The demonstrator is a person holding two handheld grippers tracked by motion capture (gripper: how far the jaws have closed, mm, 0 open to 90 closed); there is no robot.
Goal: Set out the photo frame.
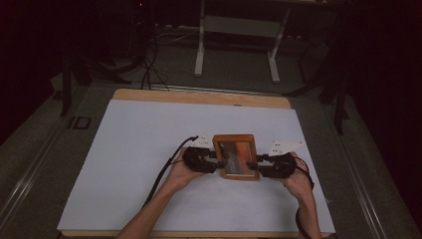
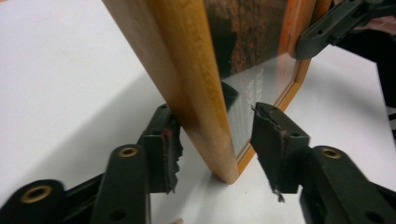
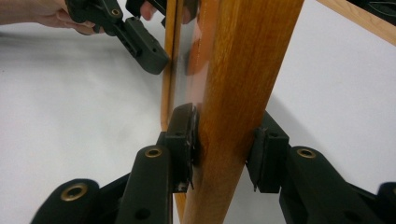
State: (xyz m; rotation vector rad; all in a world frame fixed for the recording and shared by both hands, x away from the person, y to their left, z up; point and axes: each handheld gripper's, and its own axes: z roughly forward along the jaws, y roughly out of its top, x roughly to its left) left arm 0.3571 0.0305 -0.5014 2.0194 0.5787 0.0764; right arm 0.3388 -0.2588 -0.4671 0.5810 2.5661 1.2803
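Two grippers sit at opposite sides of a wooden picture frame (image 1: 236, 156), which stands near the middle of the white table (image 1: 139, 149), a little toward the near right. Seen from above, the left gripper (image 1: 213, 160) meets the frame's left side rail and the right gripper (image 1: 257, 164) meets its right side rail, so the frame lies between them, with each hand as close to it as the other.

In the left gripper view, the jaws straddle the frame's edge (image 2: 196, 93): one pad (image 2: 163, 149) lies against the back of the rail, the other pad (image 2: 273, 140) stands a small gap off the glass side. This gripper is open around the rail, not yet pinching it. In the right gripper view, both pads (image 3: 184, 140) press against the wooden rail (image 3: 243, 93), one on each face, so this gripper is clamped on the frame.

From the same views the frame tilts, its lower edge resting on the table. Its longer side seems to run near to far, across the line joining the two grippers. Any lift likely depends on the left jaws closing first, since only the right side is held.
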